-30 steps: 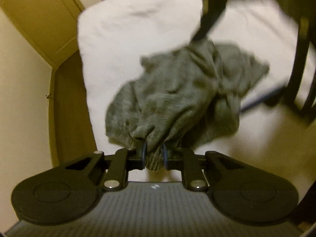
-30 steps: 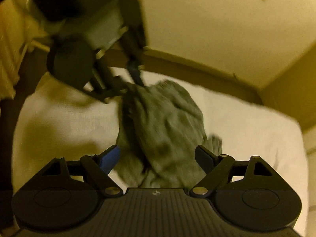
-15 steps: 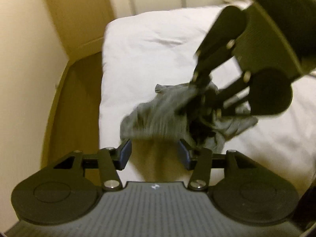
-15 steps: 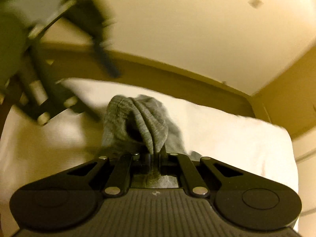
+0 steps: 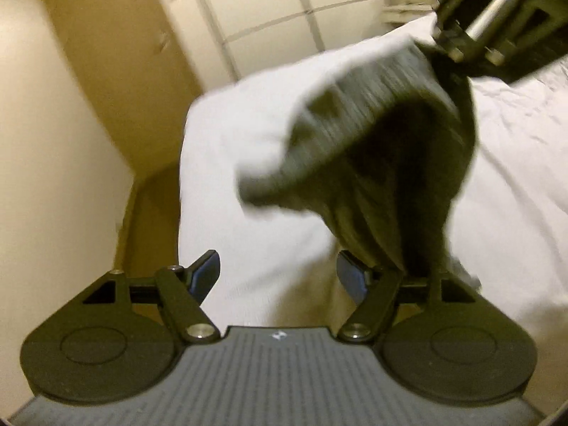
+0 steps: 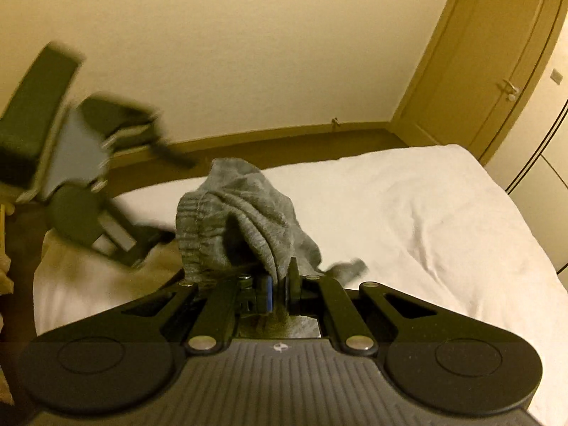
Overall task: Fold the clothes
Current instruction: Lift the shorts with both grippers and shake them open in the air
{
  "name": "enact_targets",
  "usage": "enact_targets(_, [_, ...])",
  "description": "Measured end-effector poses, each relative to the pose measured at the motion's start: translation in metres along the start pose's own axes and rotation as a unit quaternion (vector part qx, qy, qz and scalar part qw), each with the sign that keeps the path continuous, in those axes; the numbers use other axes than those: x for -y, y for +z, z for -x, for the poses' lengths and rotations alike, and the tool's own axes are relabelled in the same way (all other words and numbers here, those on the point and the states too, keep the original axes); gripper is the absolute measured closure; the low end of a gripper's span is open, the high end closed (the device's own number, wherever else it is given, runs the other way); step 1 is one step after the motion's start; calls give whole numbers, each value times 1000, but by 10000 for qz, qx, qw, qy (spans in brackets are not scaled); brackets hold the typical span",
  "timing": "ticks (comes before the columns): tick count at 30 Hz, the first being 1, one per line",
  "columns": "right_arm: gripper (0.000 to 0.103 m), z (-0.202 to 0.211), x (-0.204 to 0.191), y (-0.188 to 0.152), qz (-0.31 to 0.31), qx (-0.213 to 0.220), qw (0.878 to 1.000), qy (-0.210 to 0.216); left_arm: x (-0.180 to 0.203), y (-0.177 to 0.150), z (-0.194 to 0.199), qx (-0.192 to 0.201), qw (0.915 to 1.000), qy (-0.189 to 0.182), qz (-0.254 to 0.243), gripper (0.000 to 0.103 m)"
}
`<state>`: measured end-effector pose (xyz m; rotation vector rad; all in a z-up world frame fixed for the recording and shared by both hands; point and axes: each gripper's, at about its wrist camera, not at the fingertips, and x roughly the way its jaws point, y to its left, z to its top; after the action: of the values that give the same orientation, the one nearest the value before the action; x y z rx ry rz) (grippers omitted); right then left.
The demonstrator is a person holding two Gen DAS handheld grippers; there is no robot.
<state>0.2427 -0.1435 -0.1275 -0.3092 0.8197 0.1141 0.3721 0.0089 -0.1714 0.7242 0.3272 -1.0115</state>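
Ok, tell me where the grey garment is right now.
The grey garment hangs above the white bed, pinched in the right tool near the bed's wall-side edge. The open left tool sits just beside it, not gripping.

There is one grey knit garment (image 6: 245,220) over one bed (image 6: 426,206) with a white cover. Two grippers are there: one left gripper (image 5: 278,273) and one right gripper (image 6: 280,285). Beyond the bed stands one door (image 6: 497,71).
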Motion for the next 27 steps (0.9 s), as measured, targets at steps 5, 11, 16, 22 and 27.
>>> enact_targets(5, [100, 22, 19, -18, -179, -4, 9998, -53, 15, 40, -8, 572, 9883, -588, -1288, 59])
enact_targets(11, [100, 64, 68, -57, -868, -5, 9959, -258, 30, 90, -14, 535, 9780, -1276, -1560, 94])
enact_targets(16, [100, 100, 101, -94, -1355, -78, 9896, -474, 46, 146, -20, 766, 9726, -1652, -1443, 96])
enact_targets(22, [73, 125, 135, -138, -2020, -280, 9764, -716, 76, 209, -31, 717, 9672, -2038, -1339, 96])
enact_targets(27, [60, 126, 155, -186, -3010, -519, 9479, -901, 107, 232, -41, 218, 9711, -2077, -1157, 96])
